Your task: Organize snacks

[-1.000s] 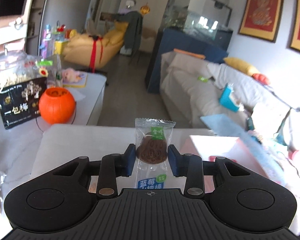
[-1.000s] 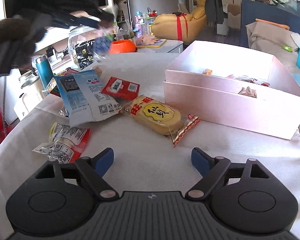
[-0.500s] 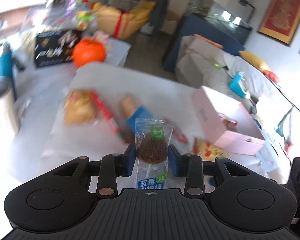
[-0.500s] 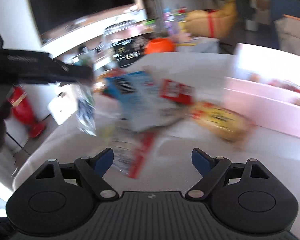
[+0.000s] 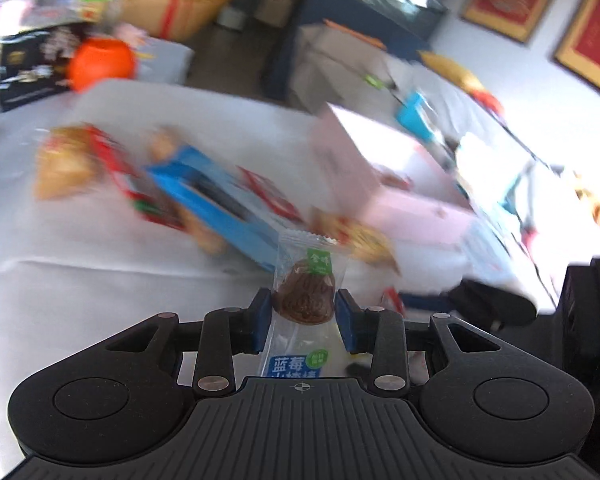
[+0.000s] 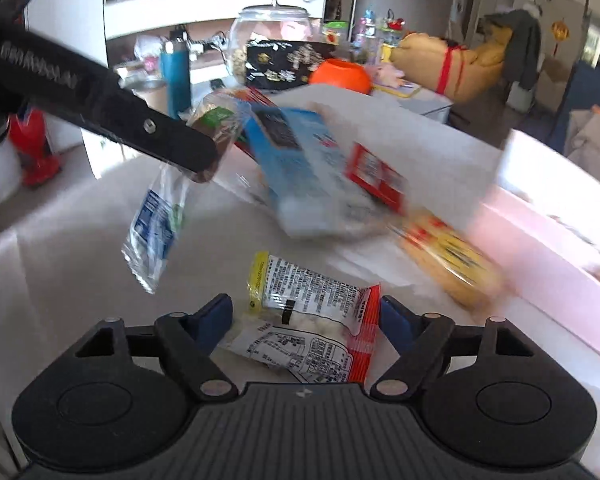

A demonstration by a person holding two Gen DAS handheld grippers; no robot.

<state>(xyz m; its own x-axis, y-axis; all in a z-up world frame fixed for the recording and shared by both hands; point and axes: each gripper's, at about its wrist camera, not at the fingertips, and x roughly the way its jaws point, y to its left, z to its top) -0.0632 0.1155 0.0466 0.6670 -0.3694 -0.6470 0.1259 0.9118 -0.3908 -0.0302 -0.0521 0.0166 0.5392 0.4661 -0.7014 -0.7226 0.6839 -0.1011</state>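
- While the left gripper point(image 5: 303, 316) is squeezing a clear candy packet point(image 5: 306, 300) between its blue pads, the packet is showing a green tag on top and blue Chinese letters "蓝莓" at the bottom, with a round brown sweet inside
- Seen from the right wrist, that packet point(image 6: 156, 224) is hanging above the white table point(image 6: 60, 280), off to the left
- The right gripper point(image 6: 306, 318) is closing its wide jaws, and nothing is being pinched yet; a red, yellow and white snack bag point(image 6: 312, 320) covered in tiny black print is lying between the fingers on the table
- A blue and white packet point(image 6: 300, 168), a red packet point(image 6: 374, 176) and a yellow one point(image 6: 452, 260) are lying behind it, too blurry to read
- A pink box point(image 6: 540, 248) is sitting open on the right
- An orange pumpkin bowl point(image 6: 340, 76) and a glass jar point(image 6: 274, 32) are standing far back
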